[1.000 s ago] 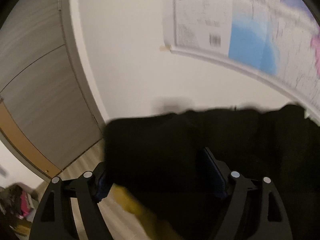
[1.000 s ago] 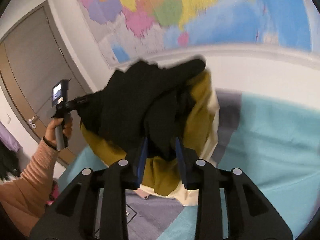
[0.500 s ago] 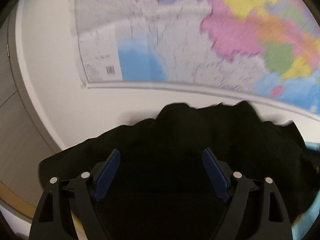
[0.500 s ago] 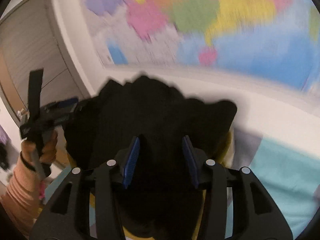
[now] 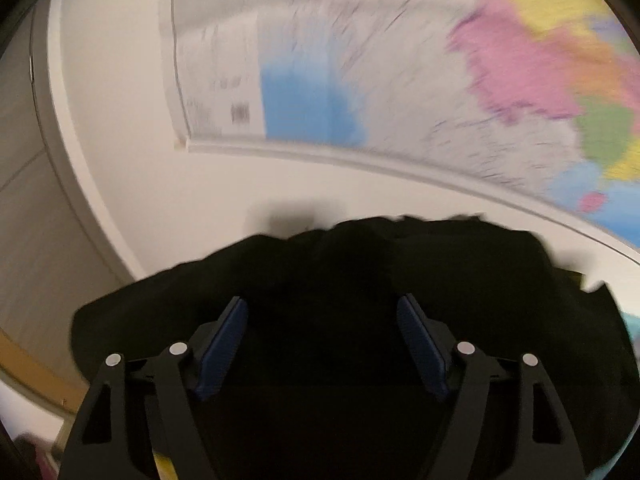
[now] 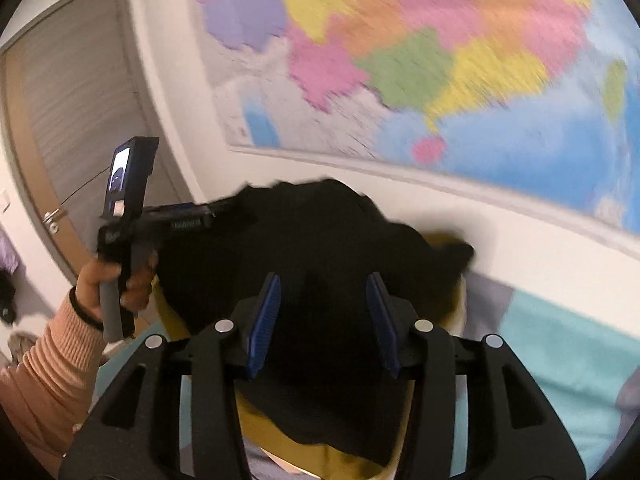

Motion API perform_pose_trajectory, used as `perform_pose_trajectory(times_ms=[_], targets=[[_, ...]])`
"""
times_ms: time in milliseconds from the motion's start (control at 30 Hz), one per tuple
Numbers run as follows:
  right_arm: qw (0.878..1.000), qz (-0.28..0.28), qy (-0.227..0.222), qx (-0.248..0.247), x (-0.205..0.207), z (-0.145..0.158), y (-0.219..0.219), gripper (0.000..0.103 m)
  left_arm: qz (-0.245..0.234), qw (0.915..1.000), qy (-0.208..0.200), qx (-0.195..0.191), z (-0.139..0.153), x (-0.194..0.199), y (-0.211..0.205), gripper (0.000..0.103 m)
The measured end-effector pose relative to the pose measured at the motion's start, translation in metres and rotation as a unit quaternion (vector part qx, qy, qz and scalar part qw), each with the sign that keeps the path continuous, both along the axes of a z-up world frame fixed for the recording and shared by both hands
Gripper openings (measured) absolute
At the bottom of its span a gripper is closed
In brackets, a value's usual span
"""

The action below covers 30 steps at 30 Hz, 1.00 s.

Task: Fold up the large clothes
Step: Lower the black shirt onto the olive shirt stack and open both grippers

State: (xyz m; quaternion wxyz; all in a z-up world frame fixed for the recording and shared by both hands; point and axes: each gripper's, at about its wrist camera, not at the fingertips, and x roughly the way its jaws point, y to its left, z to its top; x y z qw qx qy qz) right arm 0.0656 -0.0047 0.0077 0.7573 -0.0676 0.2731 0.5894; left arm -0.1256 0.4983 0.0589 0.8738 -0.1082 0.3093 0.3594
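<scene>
Both tools stand open, right tool (image 6: 323,316) just widening, left tool (image 5: 321,334) wide, black garment (image 6: 320,248) between.

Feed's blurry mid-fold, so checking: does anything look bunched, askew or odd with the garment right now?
Yes. The black garment is bunched in a heap, mustard lining showing underneath, draped between the right gripper fingers, whose jaws have just been opening. Nothing looks damaged.

A: How many garments are counted?
B: One black garment (image 6: 320,248) with a mustard-yellow lining is counted.
A: And grippers?
B: Two are seen: the left gripper (image 5: 320,332) and the right gripper (image 6: 324,316), each with two blue-padded fingers (image 6: 266,312).
A: Wall maps?
B: One wall map (image 6: 440,60), and one door (image 6: 72,112).
</scene>
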Motion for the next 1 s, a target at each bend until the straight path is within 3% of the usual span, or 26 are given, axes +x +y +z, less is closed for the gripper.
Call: perform_pose_trajectory(times_ms=[233, 367, 433, 500, 600, 767, 1000], targets=[[0.999, 0.015, 0.019, -0.043, -0.003, -0.035, 0.017, 0.044, -0.065, 0.9972, -0.019, 0.031, 0.001, -0.014, -0.072, 0.08], [0.999, 0.007, 0.028, -0.032, -0.004, -0.04, 0.006, 0.045, -0.08, 0.9961, -0.009, 0.035, -0.017, -0.01, -0.096, 0.08], [0.999, 0.003, 0.026, -0.025, -0.008, -0.037, -0.001, 0.048, -0.078, 0.9962, 0.001, 0.039, -0.024, -0.006, -0.101, 0.08], [1.0, 0.002, 0.02, -0.015, -0.014, -0.035, -0.009, 0.058, -0.071, 0.9961, 0.007, 0.051, -0.027, -0.006, -0.106, 0.08], [1.0, -0.001, 0.007, -0.008, -0.022, -0.032, -0.019, 0.059, -0.064, 0.9966, 0.001, 0.052, -0.024, -0.014, -0.111, 0.08], [1.0, -0.005, -0.013, 0.008, -0.039, -0.028, -0.037, 0.065, -0.054, 0.9962, -0.019, 0.066, -0.013, -0.032, -0.129, 0.096], [0.998, -0.01, -0.057, -0.003, -0.072, -0.04, -0.053, 0.082, -0.036, 0.997, -0.029, 0.062, -0.019, -0.058, -0.157, 0.096]])
